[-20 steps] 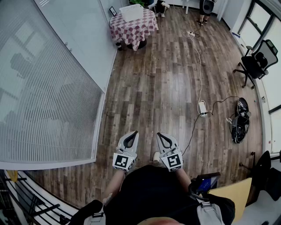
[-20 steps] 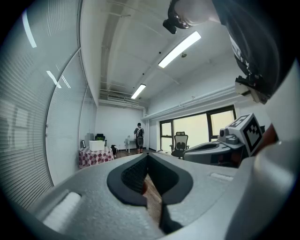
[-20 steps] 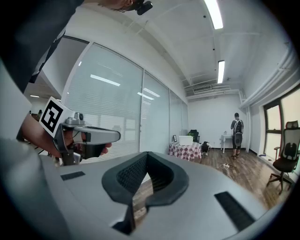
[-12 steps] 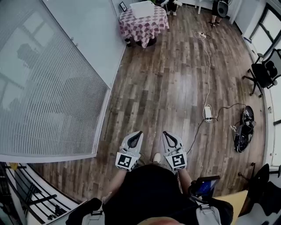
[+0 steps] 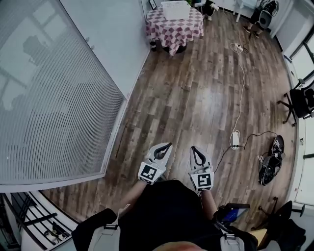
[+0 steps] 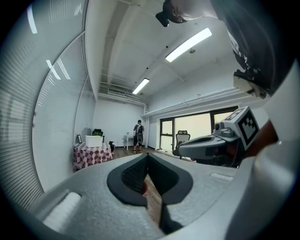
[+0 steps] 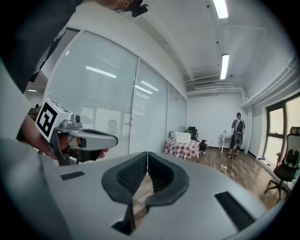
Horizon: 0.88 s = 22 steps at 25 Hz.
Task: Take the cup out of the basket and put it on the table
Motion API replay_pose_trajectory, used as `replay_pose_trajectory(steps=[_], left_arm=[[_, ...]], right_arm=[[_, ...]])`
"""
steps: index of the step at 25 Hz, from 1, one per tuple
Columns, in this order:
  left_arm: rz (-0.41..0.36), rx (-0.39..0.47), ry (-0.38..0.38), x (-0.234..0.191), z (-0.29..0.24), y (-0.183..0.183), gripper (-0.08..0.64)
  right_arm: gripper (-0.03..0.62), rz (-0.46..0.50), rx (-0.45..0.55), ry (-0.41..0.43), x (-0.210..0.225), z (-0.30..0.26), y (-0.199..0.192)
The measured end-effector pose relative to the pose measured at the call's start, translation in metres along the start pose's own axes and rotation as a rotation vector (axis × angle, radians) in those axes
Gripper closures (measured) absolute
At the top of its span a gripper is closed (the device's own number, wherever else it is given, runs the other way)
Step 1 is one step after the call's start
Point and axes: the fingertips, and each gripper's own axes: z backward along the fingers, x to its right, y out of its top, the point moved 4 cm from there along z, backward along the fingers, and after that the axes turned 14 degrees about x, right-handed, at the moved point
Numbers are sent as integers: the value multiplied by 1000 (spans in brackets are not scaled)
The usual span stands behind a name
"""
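The cup cannot be made out; judged to lie inside the white basket (image 5: 175, 10) on the checked-cloth worktop (image 5: 169, 30), well apart from the person across the wooden floor (image 5: 196, 98). Step in hand: approach. The left gripper (image 5: 167, 145) and right gripper (image 5: 194, 148) are side by side, fingers clenched on nothing. Next move calls for walking to the worktop, then releasing the fingers over the basket.
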Motion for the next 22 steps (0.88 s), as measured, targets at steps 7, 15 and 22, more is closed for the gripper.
replay_pose_trajectory(steps=[7,15,22], left_arm=[[-4,55,-26,-126,-74,3,555],[-22,29,3,-244,-107,-15,555],[21,-21,0,-291,-144,-33,555]], right_arm=[[580,68,-42,8,32,-140,16],[581,160,-13,114,28,-256,26],[580,77,-29,112,46,-317,7]])
